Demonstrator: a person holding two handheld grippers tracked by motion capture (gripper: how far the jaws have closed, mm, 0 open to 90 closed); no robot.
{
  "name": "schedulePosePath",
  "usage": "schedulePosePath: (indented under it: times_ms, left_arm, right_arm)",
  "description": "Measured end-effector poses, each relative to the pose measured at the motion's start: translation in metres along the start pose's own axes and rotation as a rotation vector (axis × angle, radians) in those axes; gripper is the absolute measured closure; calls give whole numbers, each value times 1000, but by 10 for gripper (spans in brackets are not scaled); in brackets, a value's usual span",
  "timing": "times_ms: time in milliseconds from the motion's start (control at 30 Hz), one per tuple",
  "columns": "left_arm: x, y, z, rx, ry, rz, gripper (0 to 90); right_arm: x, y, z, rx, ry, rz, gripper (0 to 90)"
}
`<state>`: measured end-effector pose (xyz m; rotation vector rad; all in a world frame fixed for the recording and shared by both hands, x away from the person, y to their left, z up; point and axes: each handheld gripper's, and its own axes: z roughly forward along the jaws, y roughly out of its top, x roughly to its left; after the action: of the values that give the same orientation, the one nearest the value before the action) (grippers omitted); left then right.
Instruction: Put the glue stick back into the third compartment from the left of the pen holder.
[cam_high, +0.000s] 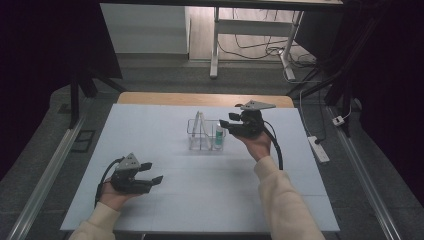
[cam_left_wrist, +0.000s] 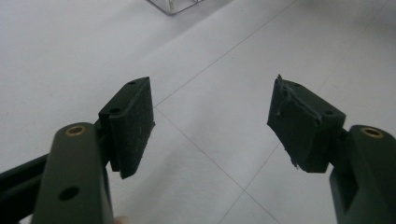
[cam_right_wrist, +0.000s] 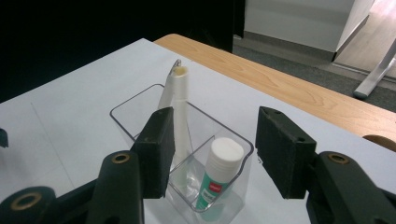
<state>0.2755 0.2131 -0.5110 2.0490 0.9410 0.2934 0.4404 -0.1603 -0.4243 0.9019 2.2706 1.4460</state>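
**Right gripper spread above the clear organiser; left gripper idle and spread**

Right gripper (cam_high: 226, 119): held above the table (cam_high: 165, 200) by the person's right hand (cam_high: 257, 144), with its grey three-cornered plate (cam_high: 257, 105) uppermost. The jaws stand apart and nothing is pinched between the pads. In the right gripper view the green-and-white tube (cam_right_wrist: 215, 178) appears in the gap between the two jaws, below and beyond them; neither pad touches it. No earlier picture is supplied, so only the current spread condition is recorded.

Clear organiser (cam_high: 193, 134): a transparent compartmented box located directly ahead of and beneath the right gripper's fingertips. The tube stands upright, white cap up, in the compartment nearest this gripper. A white stick-like item (cam_right_wrist: 176, 109) leans in the compartment beyond, rising past the box rim; part of its lower length is hidden behind the jaw on the left of the right gripper view. Beyond the box, the wooden table edge (cam_right_wrist: 280, 88) is exposed.

Left gripper (cam_high: 150, 173): held low over the table by the left hand (cam_high: 114, 196), well apart from the organiser. Its jaws are spread wide and empty; the left gripper view shows bare table surface between the pads (cam_left_wrist: 133, 123). A corner of the organiser lies far ahead of this gripper.
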Motion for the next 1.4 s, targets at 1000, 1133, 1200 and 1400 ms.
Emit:
schedulePosePath:
  times_ms: [1000,1133,1200,1400]
  left_arm:
    - [0,0,1,0,5,-1,310]
    - [-1,0,1,-3,7,-2,310]
    - [0,0,0,-3,8,-2,306]
    - [0,0,1,-3,7,-4,306]
  right_arm:
    - [14,-49,-58,6,65,-63,452]
    - [15,-56,-67,9,69,-58,451]
    - [15,-61,-71,8,68,-58,451]
    - [15,-78,-86,25,57,-71,451]
